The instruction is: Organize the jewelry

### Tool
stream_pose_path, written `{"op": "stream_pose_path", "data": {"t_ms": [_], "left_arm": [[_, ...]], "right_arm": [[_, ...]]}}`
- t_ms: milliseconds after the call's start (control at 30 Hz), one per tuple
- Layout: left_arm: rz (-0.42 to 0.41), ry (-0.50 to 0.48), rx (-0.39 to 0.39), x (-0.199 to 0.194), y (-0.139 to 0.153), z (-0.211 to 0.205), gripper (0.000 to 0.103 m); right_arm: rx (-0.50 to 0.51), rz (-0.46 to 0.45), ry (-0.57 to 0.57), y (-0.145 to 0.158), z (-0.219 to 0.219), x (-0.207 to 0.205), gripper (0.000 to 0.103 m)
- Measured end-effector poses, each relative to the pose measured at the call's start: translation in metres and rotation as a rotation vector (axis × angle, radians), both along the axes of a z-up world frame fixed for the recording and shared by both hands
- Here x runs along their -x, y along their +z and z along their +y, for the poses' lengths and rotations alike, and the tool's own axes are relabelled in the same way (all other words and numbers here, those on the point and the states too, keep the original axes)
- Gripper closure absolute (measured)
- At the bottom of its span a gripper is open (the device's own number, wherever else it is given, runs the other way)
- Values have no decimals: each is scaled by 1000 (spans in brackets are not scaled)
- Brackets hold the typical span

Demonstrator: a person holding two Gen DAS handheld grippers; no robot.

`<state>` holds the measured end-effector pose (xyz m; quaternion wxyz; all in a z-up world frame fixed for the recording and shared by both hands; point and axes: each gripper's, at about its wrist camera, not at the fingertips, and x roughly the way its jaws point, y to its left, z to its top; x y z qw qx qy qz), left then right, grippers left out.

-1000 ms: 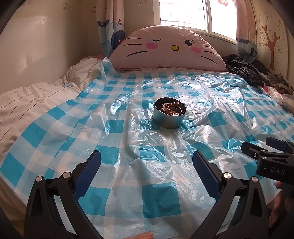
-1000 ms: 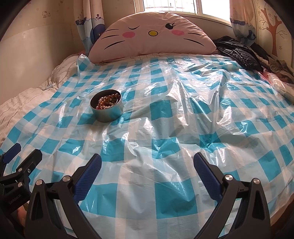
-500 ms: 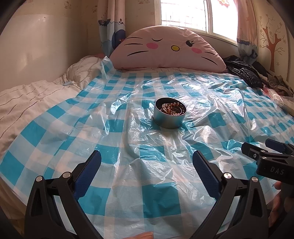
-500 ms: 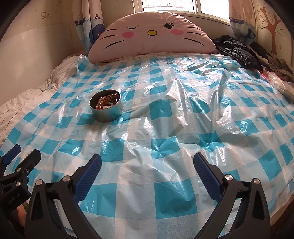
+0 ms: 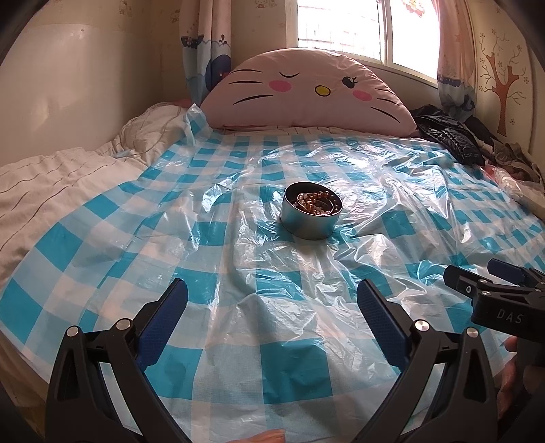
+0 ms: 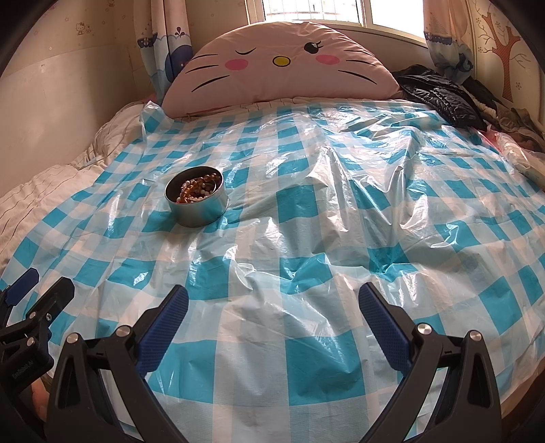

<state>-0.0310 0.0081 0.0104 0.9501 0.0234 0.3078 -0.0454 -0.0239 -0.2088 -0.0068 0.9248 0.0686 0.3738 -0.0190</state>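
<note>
Both the left claw (image 5: 271, 308) and right claw (image 6: 273, 305) hang spread apart and empty above the crinkled checked plastic sheet (image 5: 238, 357). Well ahead, the round metal tin (image 5: 311, 215) holds beaded jewelry (image 5: 315, 204) (probably bracelets). A careless nudge could tip the tin on the soft, slippery bed.

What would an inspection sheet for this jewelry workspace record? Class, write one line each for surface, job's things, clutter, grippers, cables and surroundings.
Surface: bed covered by a wrinkled blue-and-white checked plastic sheet.
Job's things: round metal tin standing upright on the sheet, lid off, beaded jewelry inside.
Clutter: dark jacket and other clothes at the far right.
Grippers: left gripper open, empty; right gripper open, empty; both short of the tin.
Cables: nothing seen.
Surroundings: cat-face pillow, window, curtains, tree wall sticker.
</note>
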Motion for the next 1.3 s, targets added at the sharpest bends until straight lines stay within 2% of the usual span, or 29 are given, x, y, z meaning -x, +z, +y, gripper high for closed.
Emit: {"op": "stream_pose_path", "data": {"t_ms": [1300], "left_arm": [[3, -5, -10, -1, 0, -2, 7]], "right_arm": [[1, 0, 1, 0, 0, 0, 7]]}}
